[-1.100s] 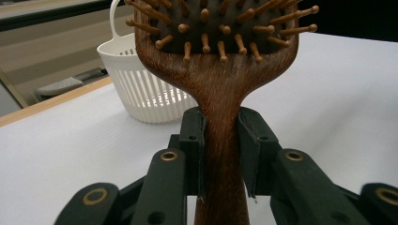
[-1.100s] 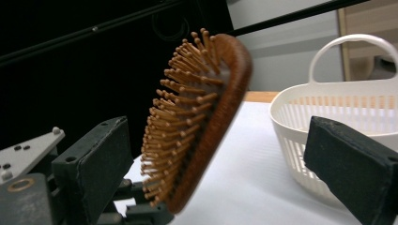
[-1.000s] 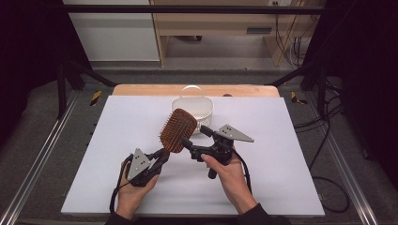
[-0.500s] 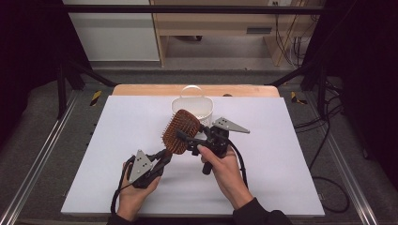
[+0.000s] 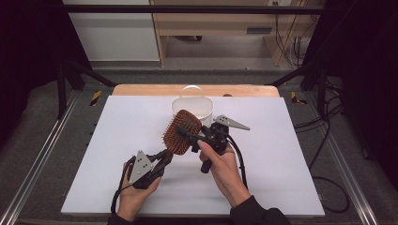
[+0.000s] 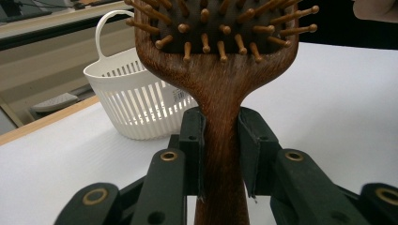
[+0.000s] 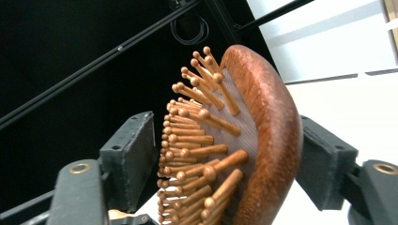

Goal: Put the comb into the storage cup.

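A wooden paddle hairbrush [image 5: 183, 132] was held clear of the white table [image 5: 117, 140], near the middle of the high view, its head tilted up toward 1 o'clock and its peg bristles turned toward the person's left. Its handle was clamped between the pads of the left gripper [image 5: 164, 155], at 7 o'clock from the head; in the left gripper view the two black pads [image 6: 193, 140] were pressed against either side of the narrow neck of the hairbrush [image 6: 220, 103]. The right gripper [image 5: 184, 133], brought in from 3 o'clock, was set around the head of the brush. Its jaws had just been closing, and in the right gripper view the hairbrush [image 7: 263, 140] stood between them: one pad seemed against the smooth wooden back, while the other pad [image 7: 129, 154] was still apart from the bristle tips.

The step was judged to be a handover from the left gripper to the right. A white slatted basket [image 5: 191, 107] stood on the table just beyond the brush, at 12 o'clock. The next move would probably call for the right jaws to be closed fully before the handle was released.
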{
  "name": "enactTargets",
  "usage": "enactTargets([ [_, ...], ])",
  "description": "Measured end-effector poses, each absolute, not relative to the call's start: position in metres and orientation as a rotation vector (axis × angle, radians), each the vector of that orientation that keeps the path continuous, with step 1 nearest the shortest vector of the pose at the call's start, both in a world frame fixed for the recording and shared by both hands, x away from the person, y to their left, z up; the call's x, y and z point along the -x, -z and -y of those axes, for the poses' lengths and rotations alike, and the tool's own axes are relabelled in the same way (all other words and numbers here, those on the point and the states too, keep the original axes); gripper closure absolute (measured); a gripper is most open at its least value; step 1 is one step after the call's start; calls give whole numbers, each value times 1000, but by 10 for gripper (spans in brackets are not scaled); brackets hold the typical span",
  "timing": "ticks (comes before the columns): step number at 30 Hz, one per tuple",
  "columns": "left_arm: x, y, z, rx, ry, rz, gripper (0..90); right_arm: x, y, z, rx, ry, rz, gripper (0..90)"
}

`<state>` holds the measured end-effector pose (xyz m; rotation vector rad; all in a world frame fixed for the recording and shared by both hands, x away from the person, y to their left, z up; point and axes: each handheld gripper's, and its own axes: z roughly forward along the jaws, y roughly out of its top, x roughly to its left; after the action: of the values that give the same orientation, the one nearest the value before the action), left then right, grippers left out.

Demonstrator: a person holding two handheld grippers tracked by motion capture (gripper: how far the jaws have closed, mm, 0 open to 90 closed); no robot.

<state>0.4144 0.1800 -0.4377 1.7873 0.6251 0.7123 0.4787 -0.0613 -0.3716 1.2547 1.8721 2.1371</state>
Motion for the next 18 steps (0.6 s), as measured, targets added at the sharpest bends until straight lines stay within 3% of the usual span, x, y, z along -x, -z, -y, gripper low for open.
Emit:
enactTargets([
  [7,-413,439,-176,-1803,-720,-603,723,-479,370,61,-1252,-2126,-1863,410],
  [18,-414,438,-180,-1788,-725,-610,723,-477,368,58,-1248,-2143,-1860,415],
])
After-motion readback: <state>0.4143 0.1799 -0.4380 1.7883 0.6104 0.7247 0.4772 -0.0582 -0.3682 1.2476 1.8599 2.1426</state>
